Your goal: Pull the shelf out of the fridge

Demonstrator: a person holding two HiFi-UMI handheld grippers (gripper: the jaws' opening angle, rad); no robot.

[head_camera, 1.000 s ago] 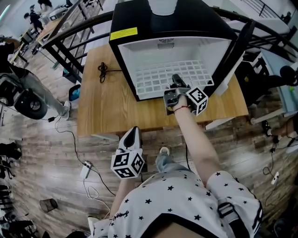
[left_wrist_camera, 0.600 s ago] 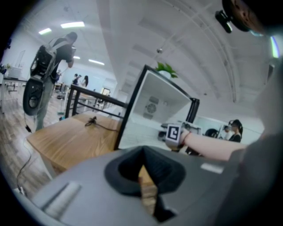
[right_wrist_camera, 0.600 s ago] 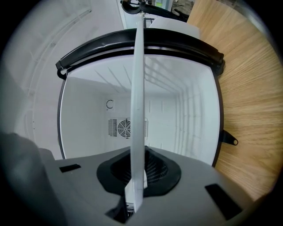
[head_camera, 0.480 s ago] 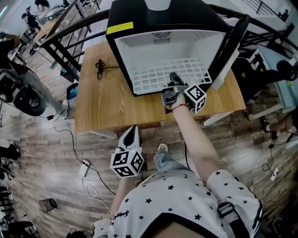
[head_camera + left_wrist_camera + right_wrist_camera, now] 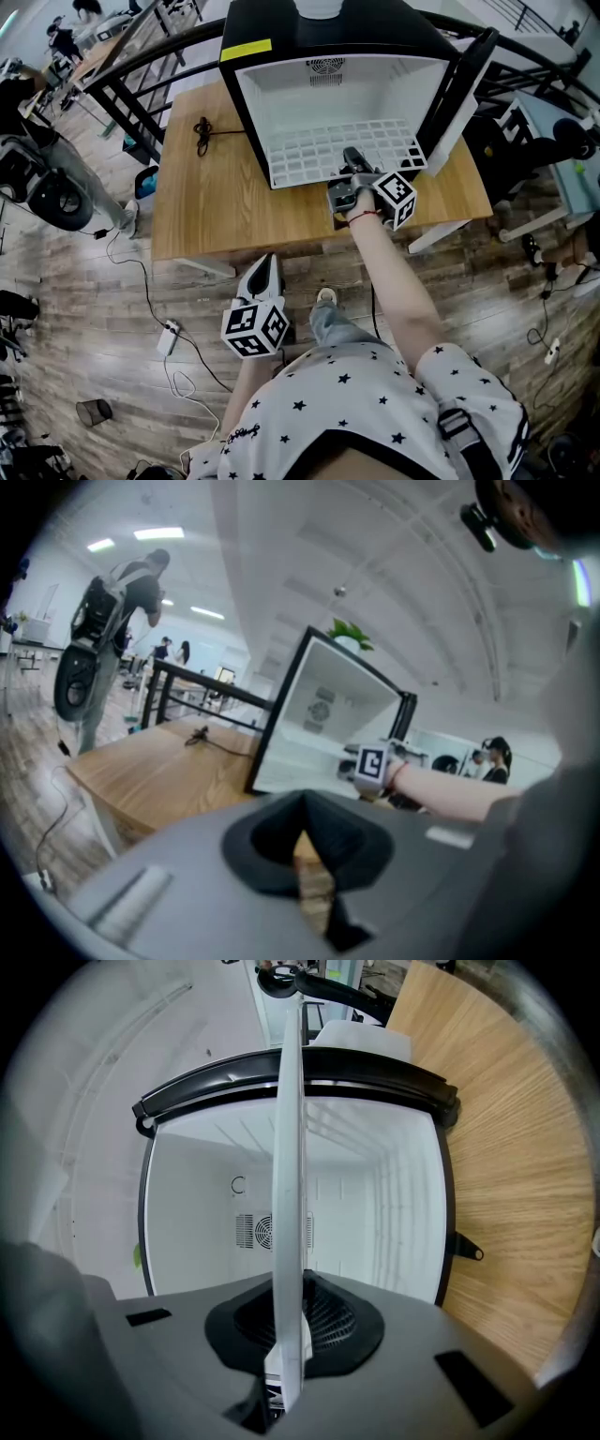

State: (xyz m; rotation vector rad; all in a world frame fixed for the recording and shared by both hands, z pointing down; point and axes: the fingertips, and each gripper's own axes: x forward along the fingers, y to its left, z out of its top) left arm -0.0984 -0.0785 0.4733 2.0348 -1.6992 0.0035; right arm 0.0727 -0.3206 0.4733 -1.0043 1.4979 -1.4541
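The head view shows the white grid shelf (image 5: 342, 150) lying in the open fridge (image 5: 281, 37) on the table (image 5: 202, 206), its front edge at the right gripper (image 5: 351, 161). Only the right gripper view shows those jaws pinching the shelf's edge. The left gripper (image 5: 266, 272) hangs clear of the table, and its own view shows the jaws pressed together.

A brown wooden table (image 5: 202, 211) stood on a wooden floor (image 5: 84, 281). A black cord (image 5: 202, 134) lay bunched near the table's back left corner. A white plug strip (image 5: 171, 341) lay on the floor, past the table's front edge. A small black bin (image 5: 97, 411) stood farther off.
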